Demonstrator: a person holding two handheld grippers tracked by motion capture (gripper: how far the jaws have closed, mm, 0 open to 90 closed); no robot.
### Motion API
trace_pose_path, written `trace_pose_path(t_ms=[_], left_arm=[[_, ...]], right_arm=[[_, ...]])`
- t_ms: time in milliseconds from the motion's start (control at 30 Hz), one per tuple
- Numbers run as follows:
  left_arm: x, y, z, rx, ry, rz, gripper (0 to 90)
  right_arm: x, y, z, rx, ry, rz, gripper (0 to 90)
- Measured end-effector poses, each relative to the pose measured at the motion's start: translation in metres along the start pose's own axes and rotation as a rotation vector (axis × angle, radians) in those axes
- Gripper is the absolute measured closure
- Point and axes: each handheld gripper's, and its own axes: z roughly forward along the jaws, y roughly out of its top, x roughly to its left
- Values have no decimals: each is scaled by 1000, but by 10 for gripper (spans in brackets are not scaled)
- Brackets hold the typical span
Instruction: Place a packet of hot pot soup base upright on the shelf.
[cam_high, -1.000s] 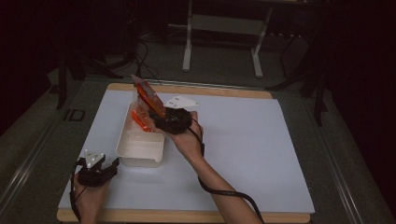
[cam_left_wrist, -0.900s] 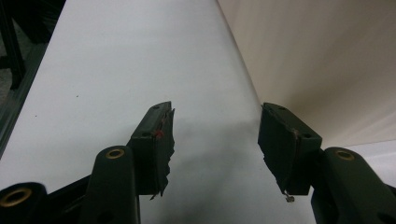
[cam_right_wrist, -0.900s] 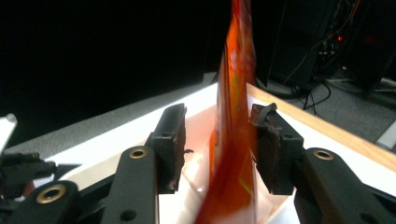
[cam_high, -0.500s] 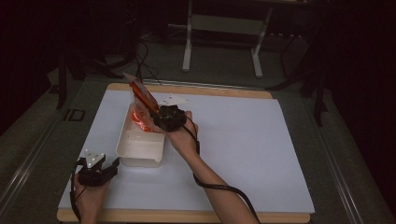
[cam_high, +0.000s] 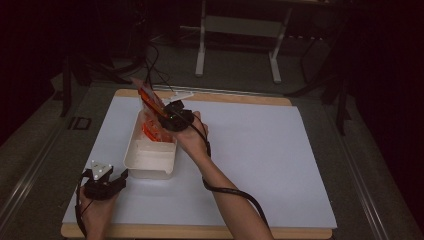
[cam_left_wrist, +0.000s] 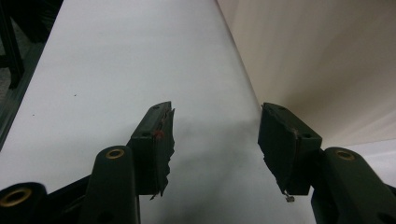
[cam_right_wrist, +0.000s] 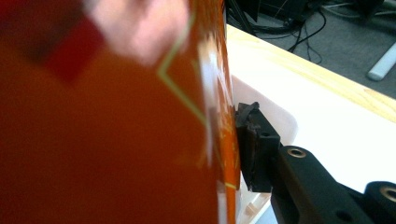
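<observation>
Right tongs (cam_high: 159, 107) have just clamped an orange packet (cam_high: 150, 97) above the white bin (cam_high: 150, 157) (lifted clear); left tongs (cam_high: 120, 176) idle, apart.

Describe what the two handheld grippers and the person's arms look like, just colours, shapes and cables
Both grippers are black with two blocky jaws. The left gripper carries a grey three-cornered plate on top; its jaw arms show brass-coloured rivets and worn, ragged pads. The right gripper has a small green light on its body, and a black cable trails from it. Both forearms are bare, with no sleeves in sight.
</observation>
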Motion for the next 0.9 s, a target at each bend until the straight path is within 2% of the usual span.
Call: trace_pose_path(t_ms=[100, 167, 367, 567, 900], left_arm=[[1, 0, 0, -2, -1, -6, 455], [1, 0, 1, -1, -2, -8, 455], [0, 0, 0, -2, 1, -2, 455], [0, 0, 0, -3, 2, -2, 455], [0, 0, 0, -6, 3, -4, 455]], right_arm=[[-7, -5, -1, -19, 26, 48, 662], [-8, -11, 0, -14, 27, 44, 618], [-13, -19, -7, -26, 46, 40, 575], [-13, -19, -24, -43, 44, -7, 558], [-14, -22, -47, -54, 60, -40, 559]])
